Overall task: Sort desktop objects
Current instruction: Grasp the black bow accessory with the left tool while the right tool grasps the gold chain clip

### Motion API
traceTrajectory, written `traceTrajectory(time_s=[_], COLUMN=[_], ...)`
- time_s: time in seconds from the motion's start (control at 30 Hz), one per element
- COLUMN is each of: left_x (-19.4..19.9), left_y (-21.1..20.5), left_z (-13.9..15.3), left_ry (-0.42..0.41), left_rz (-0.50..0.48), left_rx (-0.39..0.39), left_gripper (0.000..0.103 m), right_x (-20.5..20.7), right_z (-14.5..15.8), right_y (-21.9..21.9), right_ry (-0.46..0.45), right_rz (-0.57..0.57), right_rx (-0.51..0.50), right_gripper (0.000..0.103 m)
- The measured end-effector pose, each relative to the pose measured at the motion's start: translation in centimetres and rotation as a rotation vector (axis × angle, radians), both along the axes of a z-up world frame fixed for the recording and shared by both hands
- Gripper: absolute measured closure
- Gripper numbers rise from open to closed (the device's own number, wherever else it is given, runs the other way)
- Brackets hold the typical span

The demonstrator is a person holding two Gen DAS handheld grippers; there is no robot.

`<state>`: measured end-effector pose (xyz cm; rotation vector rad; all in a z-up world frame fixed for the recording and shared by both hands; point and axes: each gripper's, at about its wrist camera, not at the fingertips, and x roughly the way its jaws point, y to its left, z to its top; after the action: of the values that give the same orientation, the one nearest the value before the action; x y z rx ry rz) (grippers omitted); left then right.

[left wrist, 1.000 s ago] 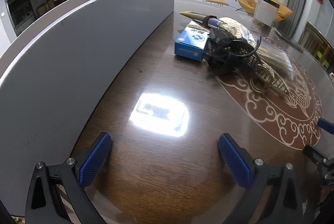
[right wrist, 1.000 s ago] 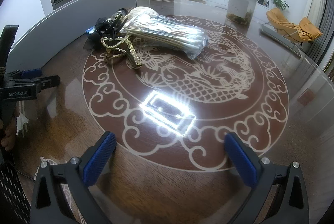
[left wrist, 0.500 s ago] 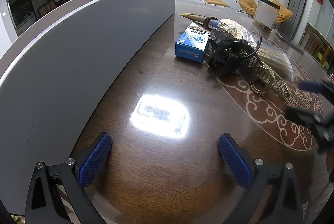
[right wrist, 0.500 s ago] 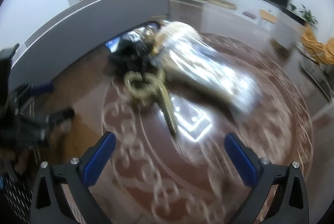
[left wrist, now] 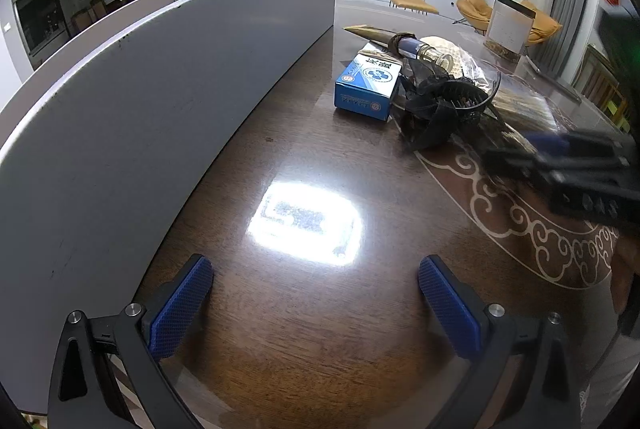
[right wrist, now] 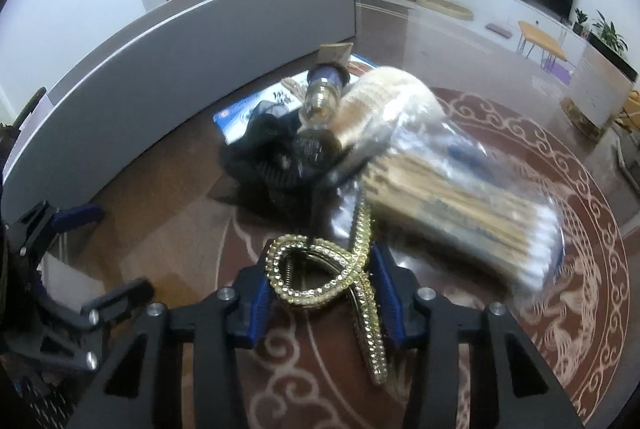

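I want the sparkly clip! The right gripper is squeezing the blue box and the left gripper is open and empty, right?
Not the blue box. The right wrist view shows the right gripper, whose jaws have just been closing, around the gold rhinestone hair clip. The left gripper is indeed open and empty.

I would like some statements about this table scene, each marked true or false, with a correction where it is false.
1. The right gripper has the gold rhinestone hair clip between its jaws. True; the jaws have just been closing on it.
2. The left gripper holds the blue and white cardboard box. False: its jaws are open and empty, and the box lies far ahead of them on the dark wooden table.
3. The clear plastic bag of cotton swabs lies beside the hair clip. True.
4. The grey partition board lies flat on the table. False: it stands upright along the edge.
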<state>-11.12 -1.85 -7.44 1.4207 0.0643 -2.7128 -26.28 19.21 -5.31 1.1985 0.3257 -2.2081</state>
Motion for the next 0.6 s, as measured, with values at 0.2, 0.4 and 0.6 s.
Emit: traceTrajectory(time_s=[0.2, 0.4, 0.6], left_x=[0.0, 0.0, -0.5], left_y=[0.0, 0.0, 1.2], left_z=[0.0, 0.0, 0.0], left_ry=[0.0, 0.0, -0.01], left_rz=[0.0, 0.002, -0.064], left_rx=[0.0, 0.0, 0.0], left_gripper=[0.0, 0.0, 0.0], right_x=[4.5, 9.8, 11.3], right_z=[0.0, 0.1, -0.3], right_y=[4.2, 8.2, 10.0], right_ry=[0.014, 0.082, 0.067], right_rz=[-0.093, -0.151, -0.211], right_rx=[-0.018, 0.038, -0.007], right_gripper=[0.057, 0.057, 0.055])
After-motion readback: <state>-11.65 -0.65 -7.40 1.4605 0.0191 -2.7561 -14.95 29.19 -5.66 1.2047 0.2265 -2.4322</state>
